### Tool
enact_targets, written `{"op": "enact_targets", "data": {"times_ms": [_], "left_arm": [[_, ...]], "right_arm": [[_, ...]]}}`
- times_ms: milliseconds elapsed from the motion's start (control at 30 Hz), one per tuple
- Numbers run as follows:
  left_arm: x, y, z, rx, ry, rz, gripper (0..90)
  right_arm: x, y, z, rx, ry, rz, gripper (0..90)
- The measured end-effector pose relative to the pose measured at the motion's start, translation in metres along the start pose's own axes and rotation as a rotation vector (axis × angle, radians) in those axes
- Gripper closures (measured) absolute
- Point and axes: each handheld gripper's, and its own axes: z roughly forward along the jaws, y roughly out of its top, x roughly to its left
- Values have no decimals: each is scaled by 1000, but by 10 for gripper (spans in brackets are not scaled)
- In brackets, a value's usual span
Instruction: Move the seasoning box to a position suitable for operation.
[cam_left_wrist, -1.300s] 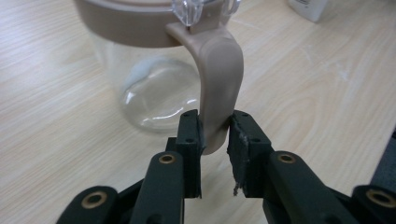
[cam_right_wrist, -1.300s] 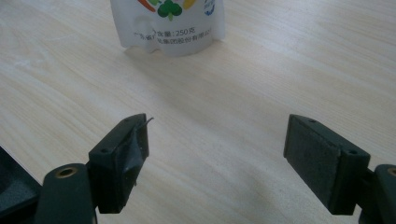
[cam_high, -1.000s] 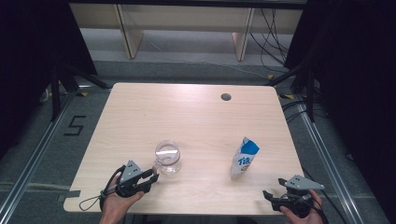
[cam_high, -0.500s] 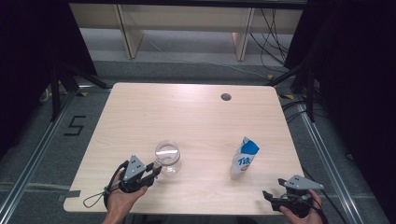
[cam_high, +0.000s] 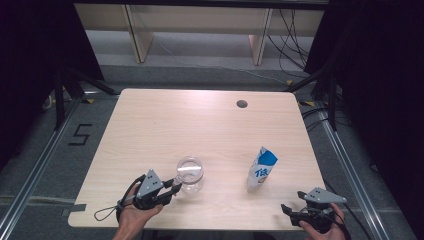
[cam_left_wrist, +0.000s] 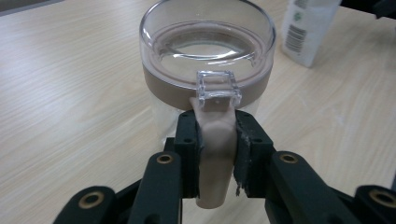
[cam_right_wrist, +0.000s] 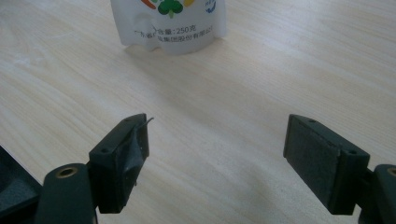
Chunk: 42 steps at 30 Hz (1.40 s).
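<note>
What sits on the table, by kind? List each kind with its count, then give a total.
Clear glass jar with a beige clasp: 1
White and blue stand-up pouch: 1
Handheld two-jaw grippers at the table's near edge: 2, the left gripper clamped on the jar's clasp and the right gripper open over bare wood
Total: 4

A pale wood desk (cam_high: 165, 120) stands on grey floor (cam_high: 45, 165) marked "5" (cam_high: 80, 135); shelving (cam_high: 200, 25) behind, black curtains (cam_high: 380, 75) at both sides.
</note>
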Motion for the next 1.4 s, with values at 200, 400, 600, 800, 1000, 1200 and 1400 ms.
{"op": "enact_targets", "data": {"times_ms": [200,400,600,800,1000,1200,1400], "left_arm": [[-4,4,10,0,-63,30,726],[-10,6,16,-7,-130,43,726],[-15,7,20,-8,-176,64,725],[-13,8,23,-7,-206,88,723],[-5,8,24,-8,-172,84,707],[-1,8,27,-21,-143,61,690],[1,4,28,-21,-122,42,609]], "right_arm": [[0,0,0,-1,10,1,231],[1,1,-1,-11,24,-2,240],[-1,1,0,-11,38,-14,240],[0,1,-2,-20,36,-7,241],[4,2,-2,-13,30,10,243],[3,3,-2,-48,59,-28,249],[7,4,-1,-49,73,-40,256]]}}
